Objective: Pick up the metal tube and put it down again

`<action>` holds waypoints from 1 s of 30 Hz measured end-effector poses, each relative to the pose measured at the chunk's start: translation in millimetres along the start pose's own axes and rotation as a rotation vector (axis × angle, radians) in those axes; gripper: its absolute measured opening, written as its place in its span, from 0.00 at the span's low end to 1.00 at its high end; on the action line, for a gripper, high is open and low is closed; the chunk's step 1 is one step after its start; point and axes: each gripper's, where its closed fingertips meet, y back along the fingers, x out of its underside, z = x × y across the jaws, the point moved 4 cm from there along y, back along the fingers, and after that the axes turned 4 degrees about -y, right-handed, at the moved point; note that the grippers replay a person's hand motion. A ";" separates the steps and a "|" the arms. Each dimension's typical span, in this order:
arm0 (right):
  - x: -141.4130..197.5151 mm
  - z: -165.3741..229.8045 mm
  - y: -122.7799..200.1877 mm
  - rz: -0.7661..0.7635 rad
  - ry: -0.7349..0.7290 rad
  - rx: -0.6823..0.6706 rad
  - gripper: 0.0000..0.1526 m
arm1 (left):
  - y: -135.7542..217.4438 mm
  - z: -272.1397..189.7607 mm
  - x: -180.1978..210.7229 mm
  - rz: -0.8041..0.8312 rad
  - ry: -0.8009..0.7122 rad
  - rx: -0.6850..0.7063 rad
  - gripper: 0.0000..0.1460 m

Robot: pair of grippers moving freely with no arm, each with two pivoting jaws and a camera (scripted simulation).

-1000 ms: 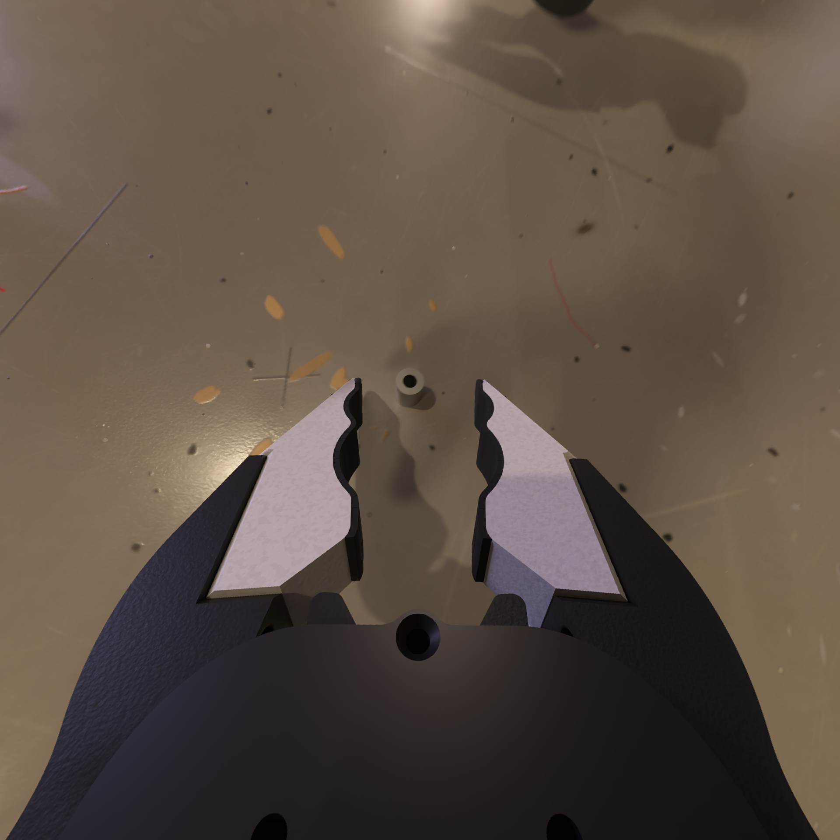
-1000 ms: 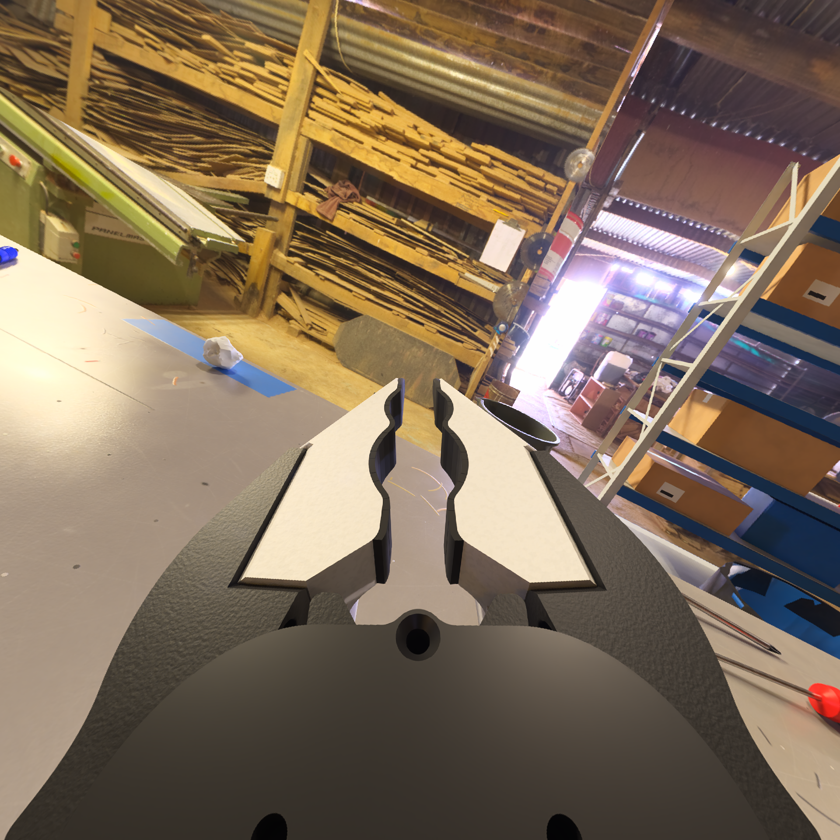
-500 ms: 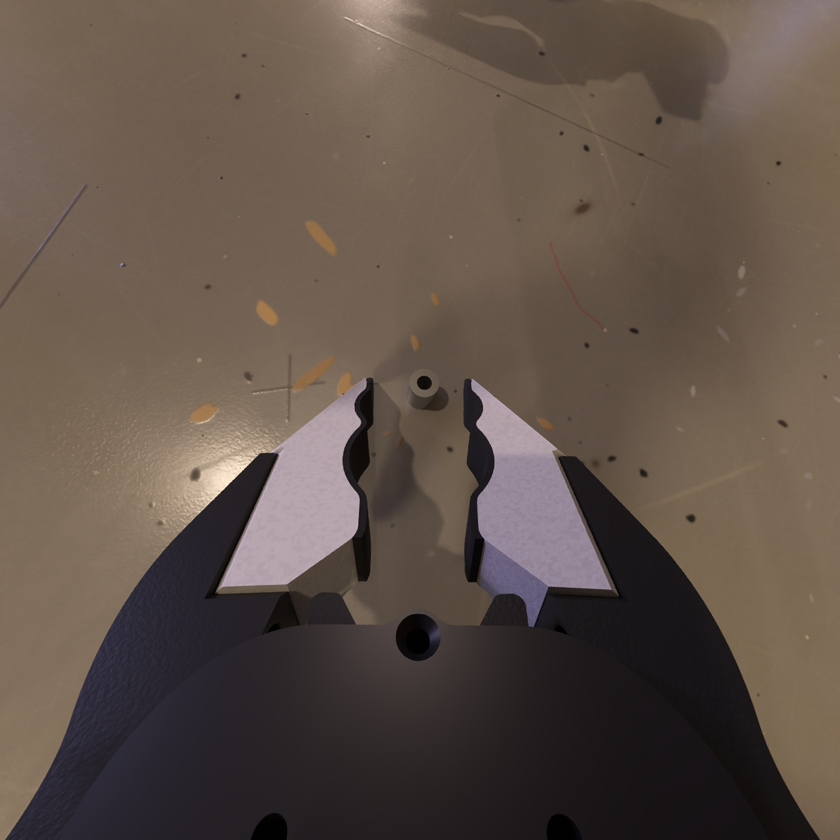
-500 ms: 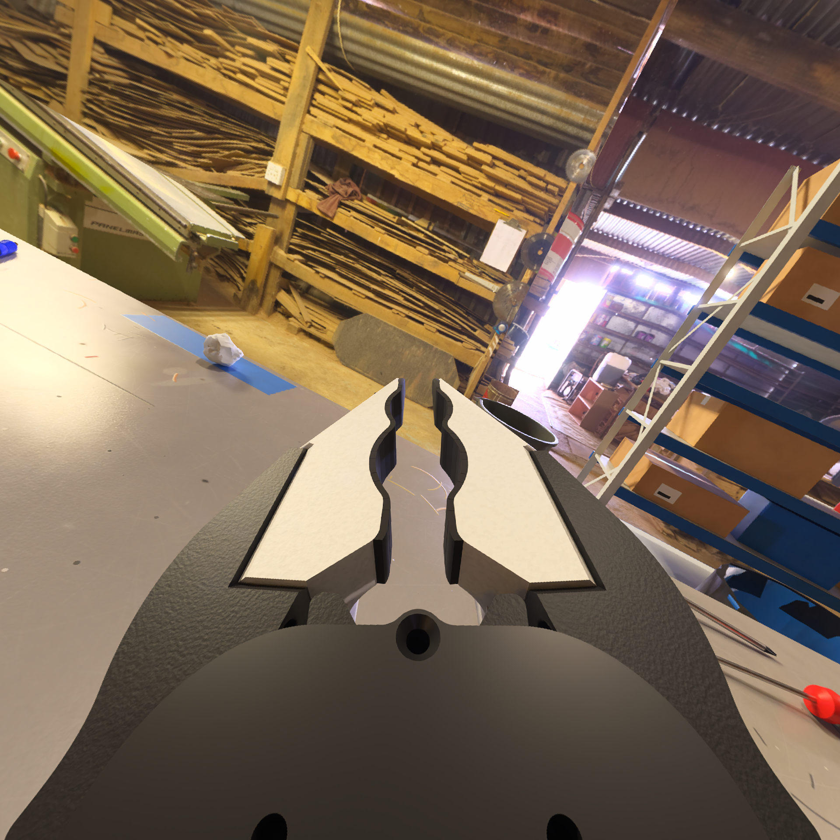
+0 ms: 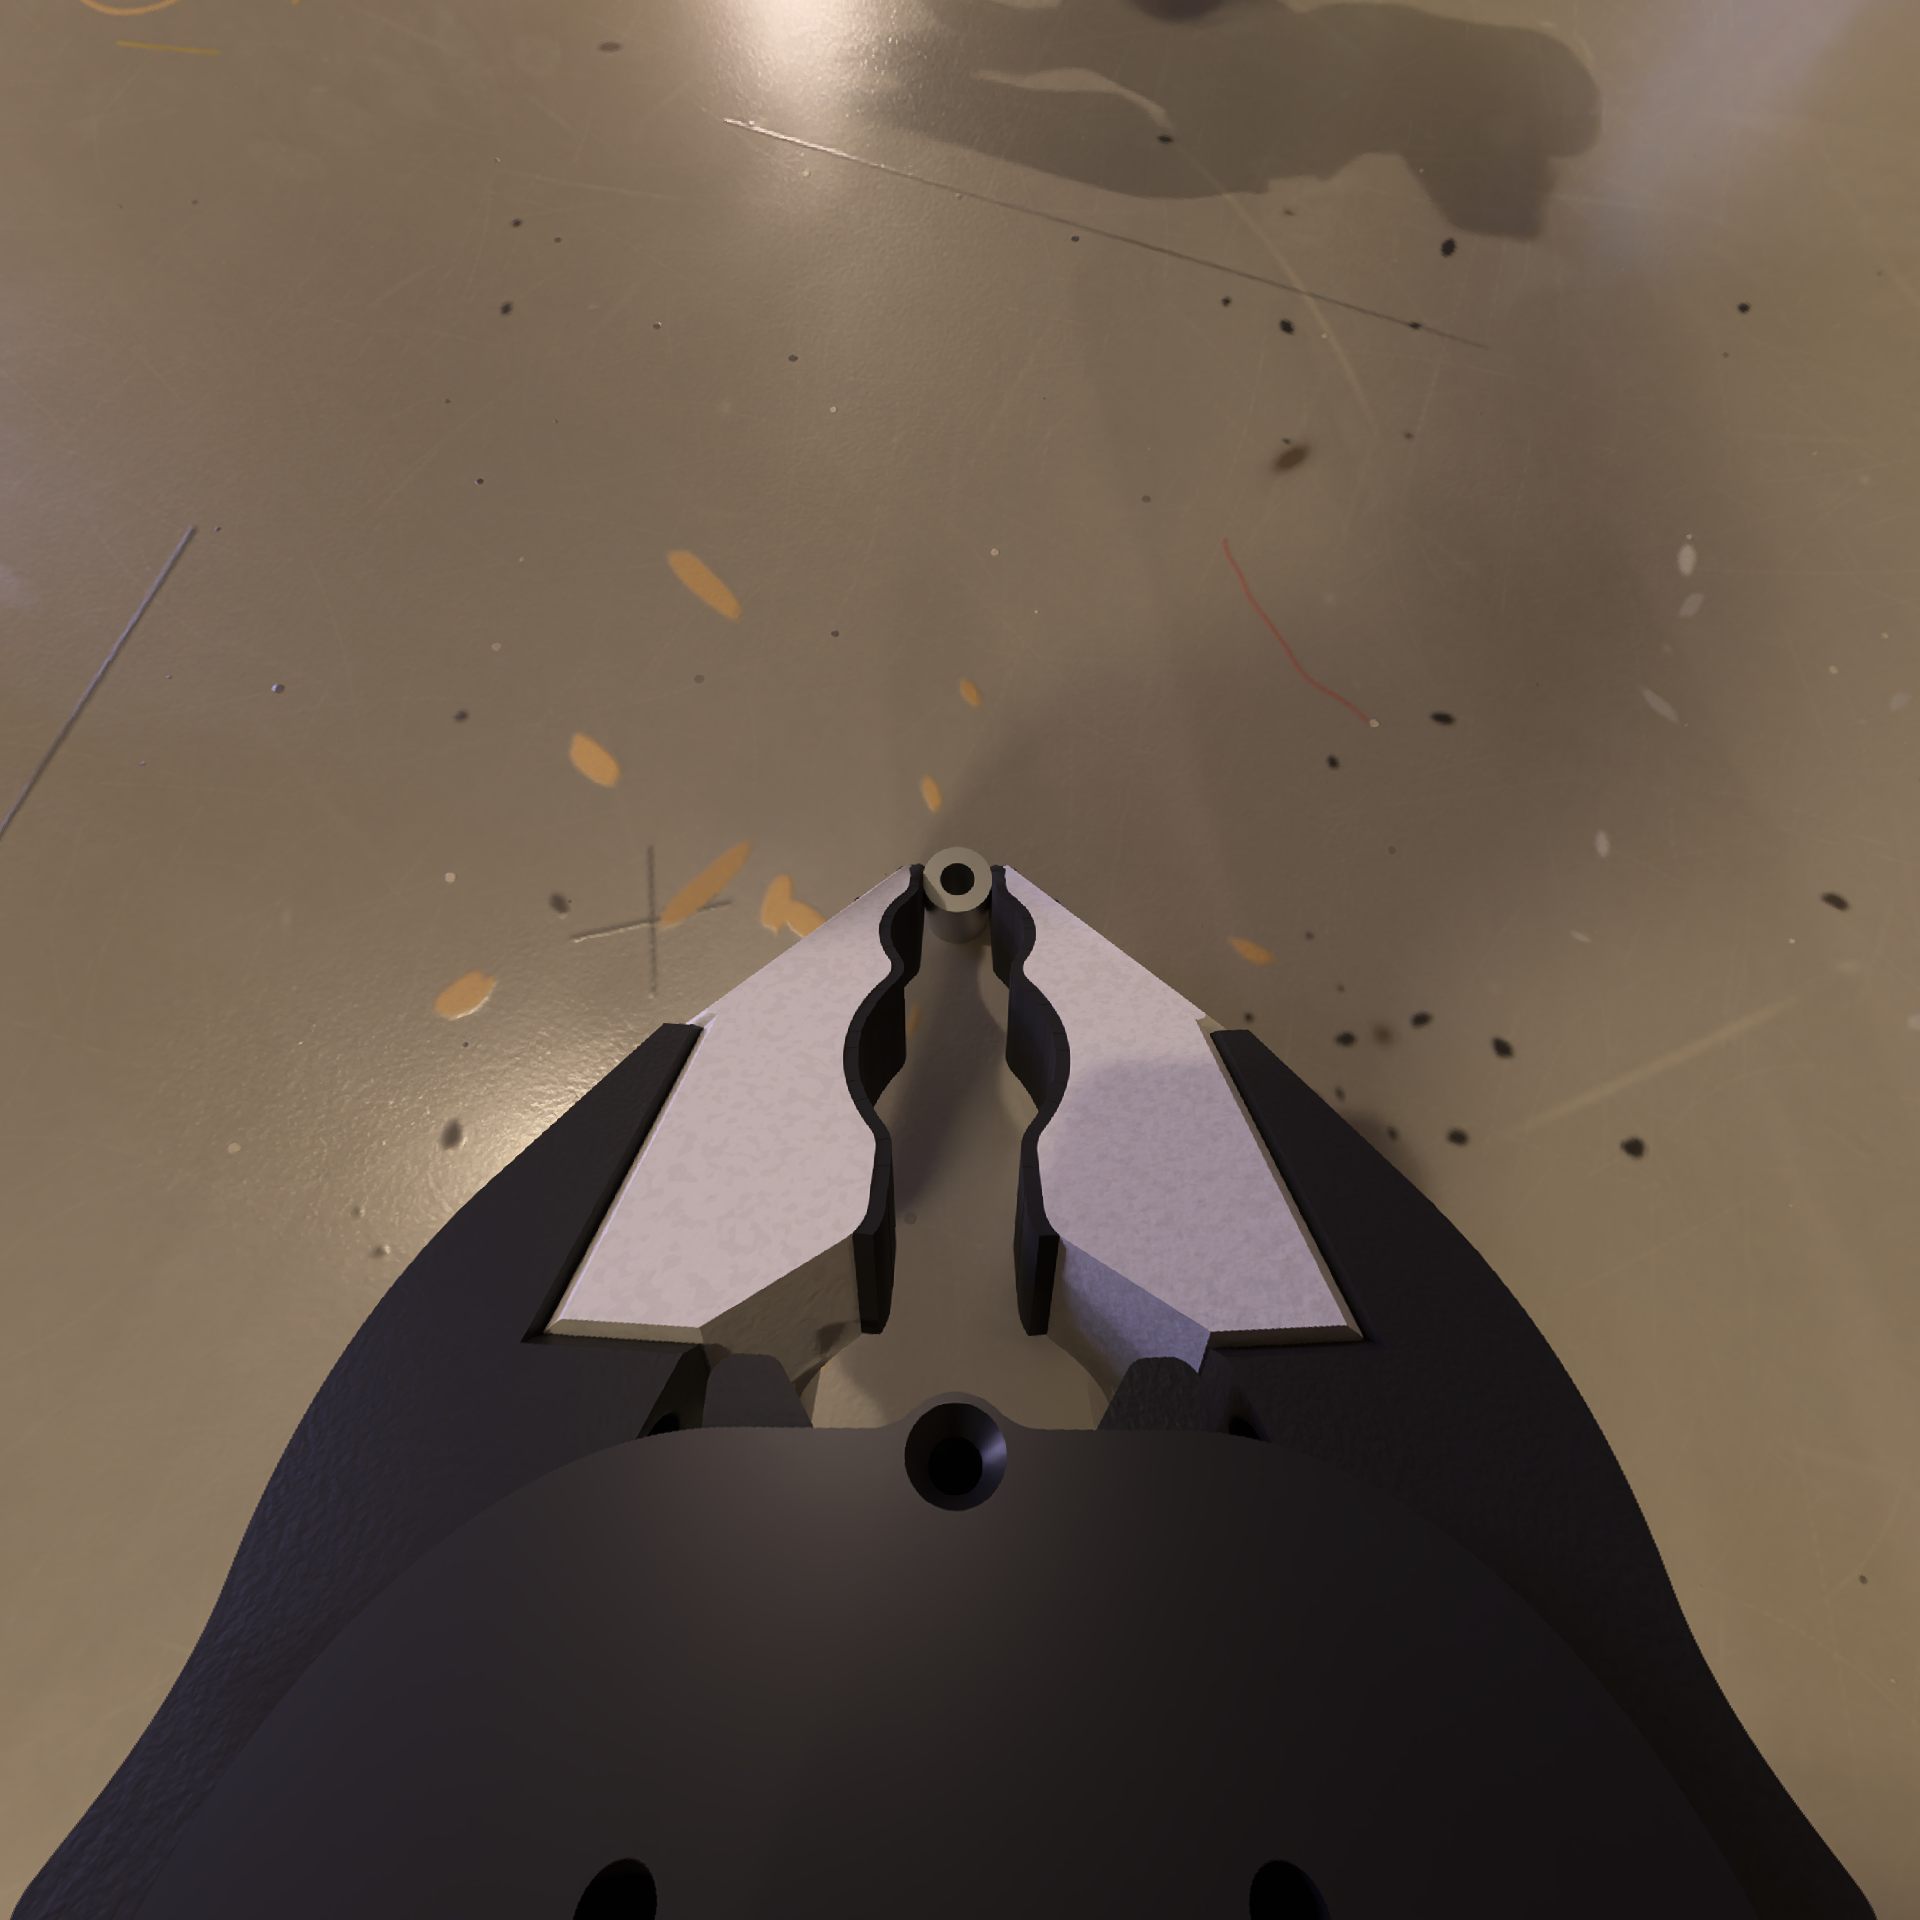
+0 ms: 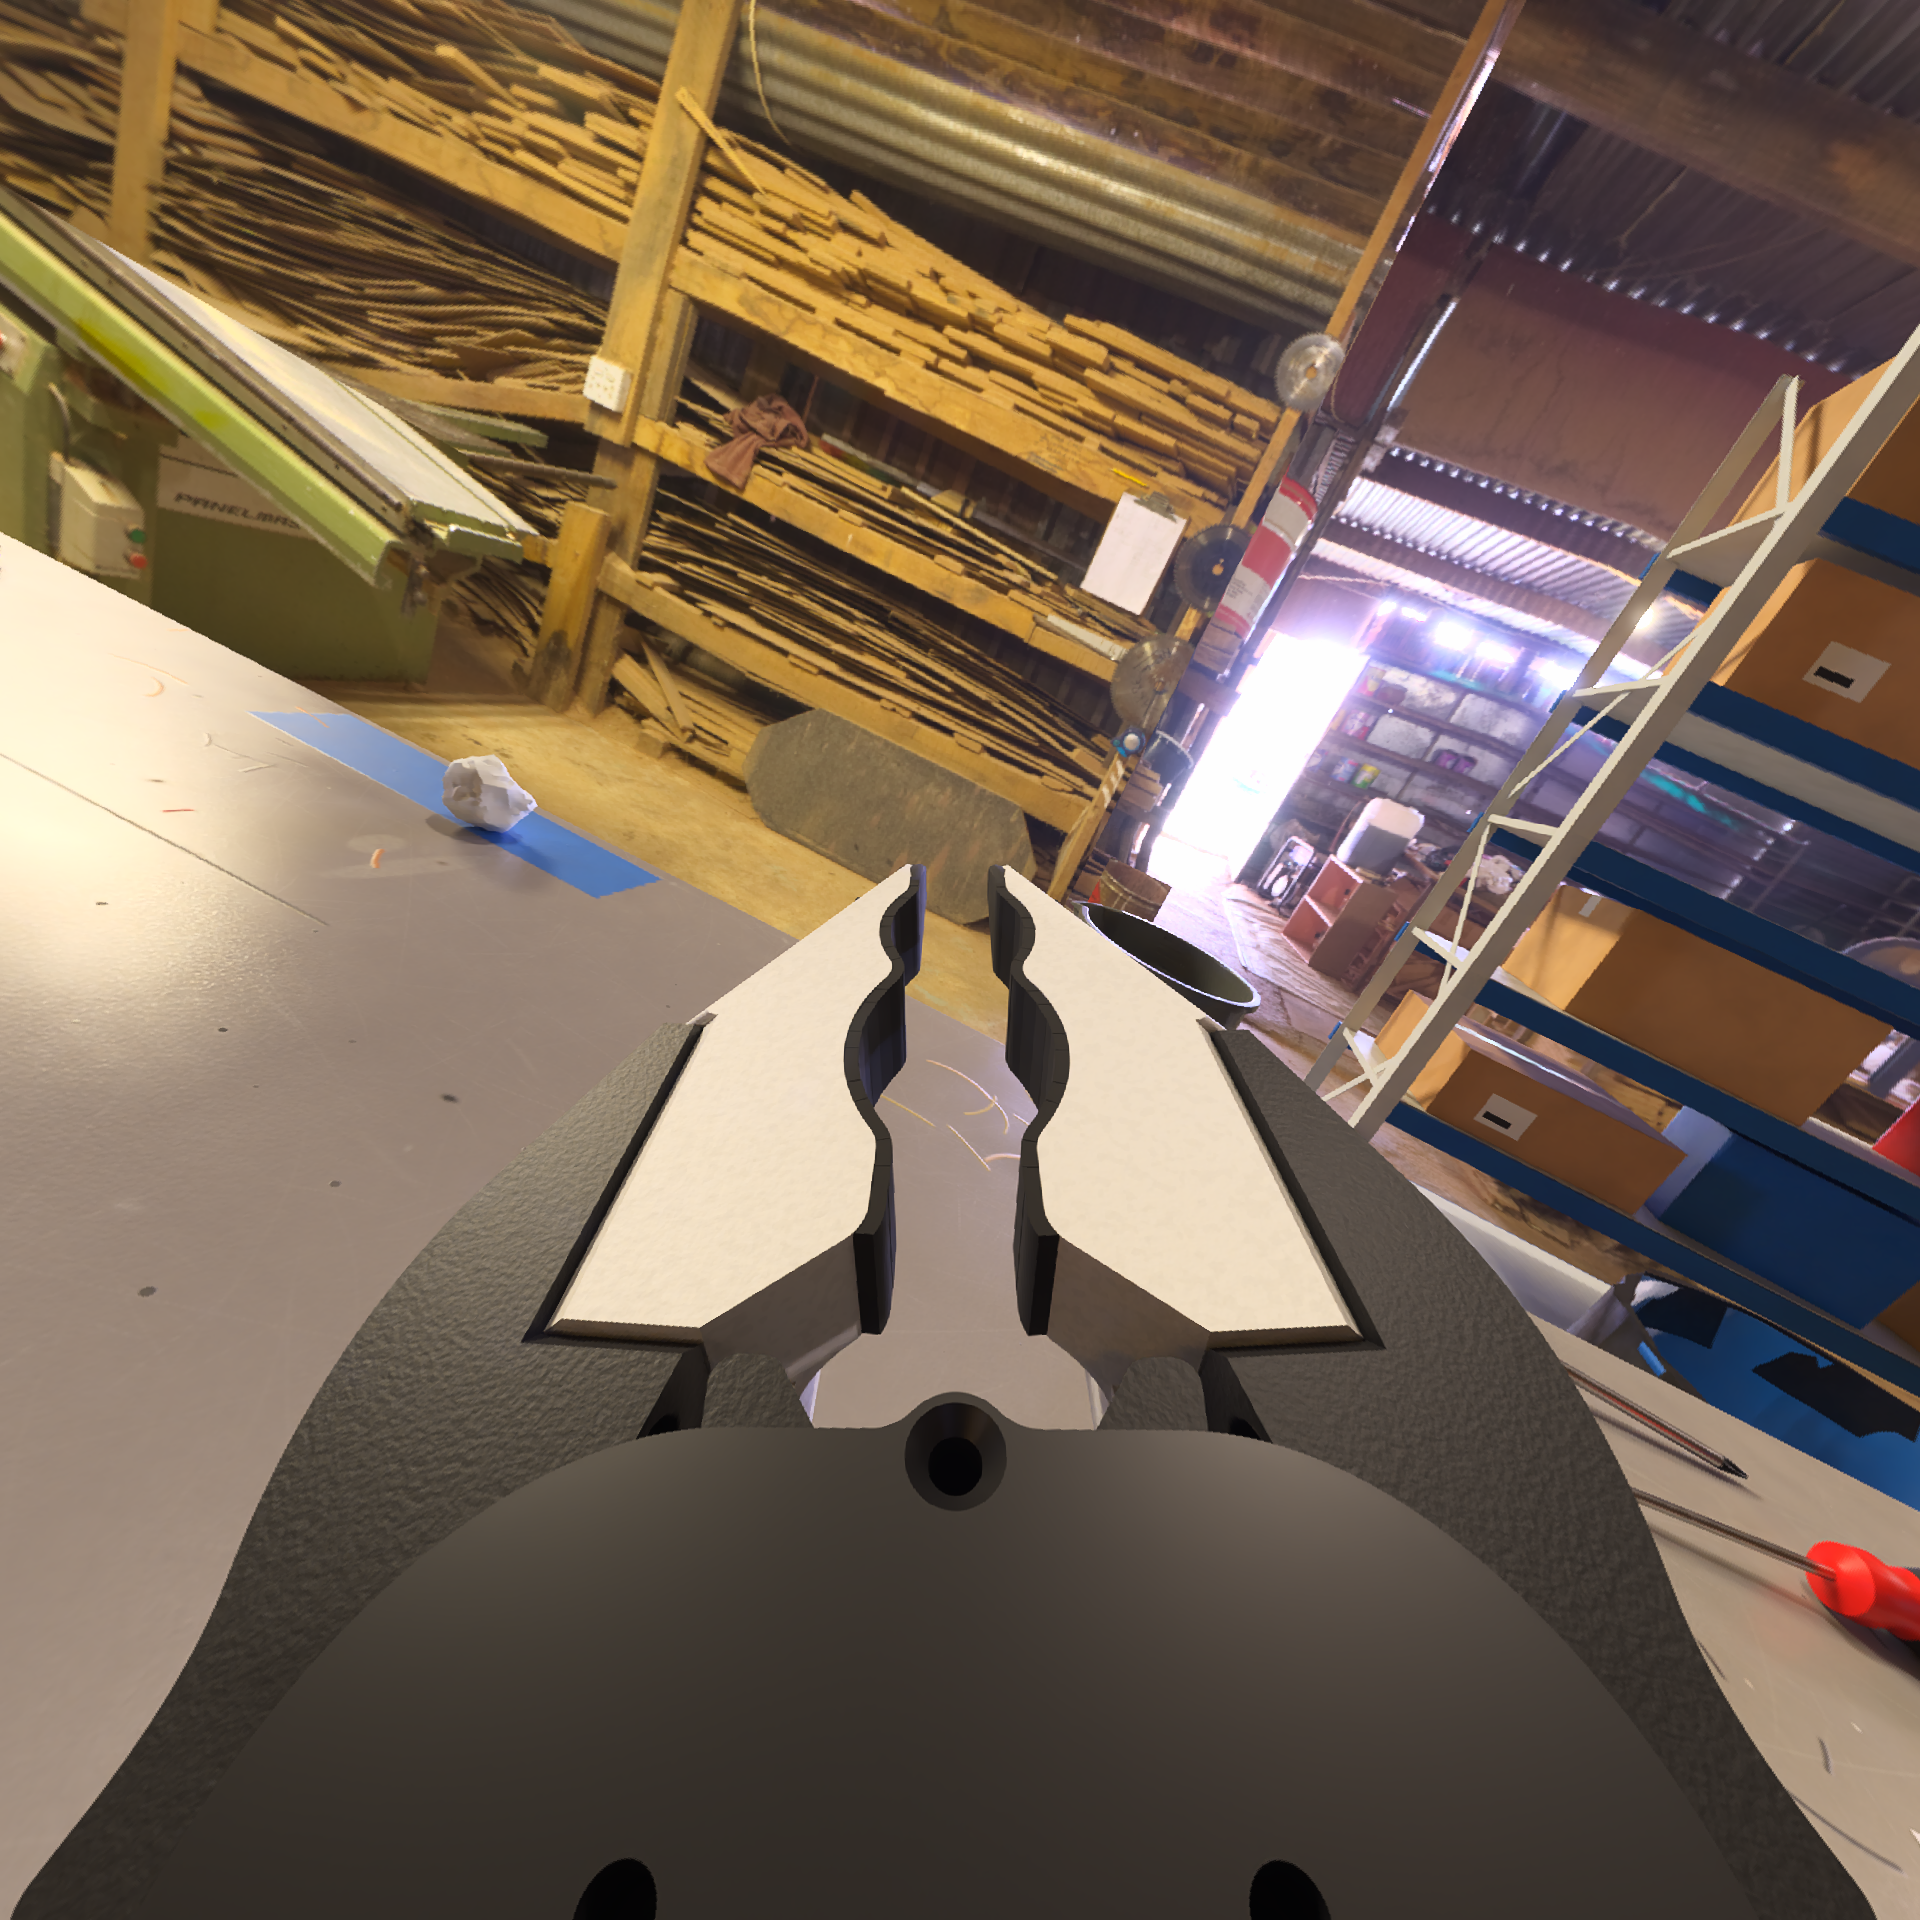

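Metal tube [image 5: 958,902], short, grey and hollow, stands upright at the very tips of the left gripper [image 5: 958,883], bore facing the camera, one dark fingertip [image 5: 914,894] pressed to each side; the fingers look closed on it, gripping only at the outermost notch. Whether its base touches the tabletop [image 5: 416,416] or hangs just clear cannot be told from this angle. Ahead of the fingers: bare scuffed surface with orange flecks, dark specks and a thin red scratch, nothing standing nearby, so lifting and setting down have plenty of room on every side. Risk, as I judge it: so shallow a hold on a smooth round wall could let the tube squirt forward out of the tips, or tilt and roll away on release. Right wrist view: right gripper [image 6: 954,883] holds nothing, fingers apart by a narrow gap, raised over the grey table and pointing toward timber racks. Left of its fingers, a crumpled white wad [image 6: 486,794] on blue tape [image 6: 416,774]; right of them, a dark bowl [image 6: 1184,961] near the table edge and a red-handled screwdriver [image 6: 1860,1584]. This gripper is idle; the tube is not in its view.
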 end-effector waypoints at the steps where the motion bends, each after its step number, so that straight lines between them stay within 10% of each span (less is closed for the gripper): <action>1: 0.1 -0.2 -0.1 0.000 0.000 0.001 0.08 | 0.1 0.1 0.1 -0.003 0.006 0.002 0.08; 10: 0.5 -1.5 -1.8 -0.001 -0.004 0.006 0.08 | -1.7 -6.6 -4.9 -0.014 -0.103 -0.050 0.08; 18: -0.3 -4.6 -2.2 -0.018 -0.035 0.012 0.06 | 24.1 13.2 -44.7 -0.276 -0.315 -0.607 0.08; 30: -1.7 -4.2 -2.2 -0.038 -0.056 -0.009 0.05 | 8.9 30.1 -66.9 -0.407 -0.392 -0.725 0.08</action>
